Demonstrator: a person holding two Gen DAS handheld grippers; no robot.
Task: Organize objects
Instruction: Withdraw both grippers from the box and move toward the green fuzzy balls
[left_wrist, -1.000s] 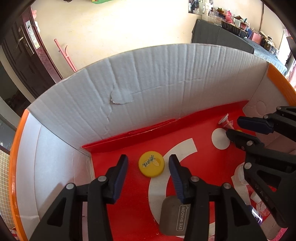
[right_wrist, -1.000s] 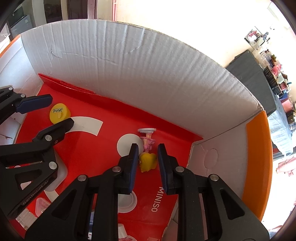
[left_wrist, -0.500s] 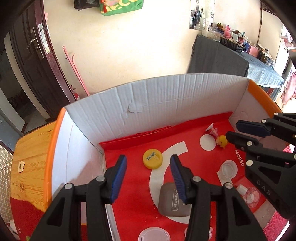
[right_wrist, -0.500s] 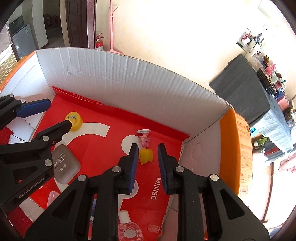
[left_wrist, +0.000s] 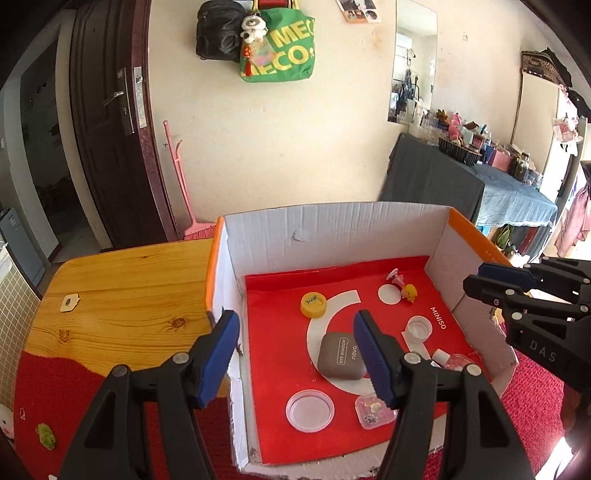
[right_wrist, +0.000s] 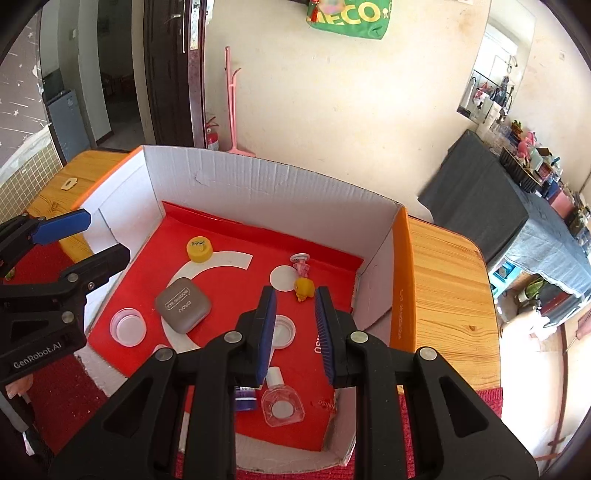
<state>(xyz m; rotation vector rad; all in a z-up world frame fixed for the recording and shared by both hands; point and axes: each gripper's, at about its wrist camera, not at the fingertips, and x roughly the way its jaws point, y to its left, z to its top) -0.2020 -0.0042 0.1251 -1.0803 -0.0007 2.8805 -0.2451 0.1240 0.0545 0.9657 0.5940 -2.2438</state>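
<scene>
On the wooden table (left_wrist: 122, 291) — a cardboard box (left_wrist: 332, 229), cream wall (left_wrist: 277, 147) behind.

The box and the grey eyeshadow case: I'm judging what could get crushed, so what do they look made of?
The box looks like corrugated cardboard: ribbed white walls, a torn patch, creased corners. The grey eyeshadow case looks like hard matte plastic, smooth with rounded corners and printed lettering, though that is only a guess from its look.

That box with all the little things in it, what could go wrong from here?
1. The box has low, creased cardboard walls; a gripper coming back down could catch one and shift it.
2. The yellow duck touches the pink figure, so grabbing one may knock the other.
3. The clear bottle and purple-capped item lie close together under the right gripper, easy to mix up.
</scene>
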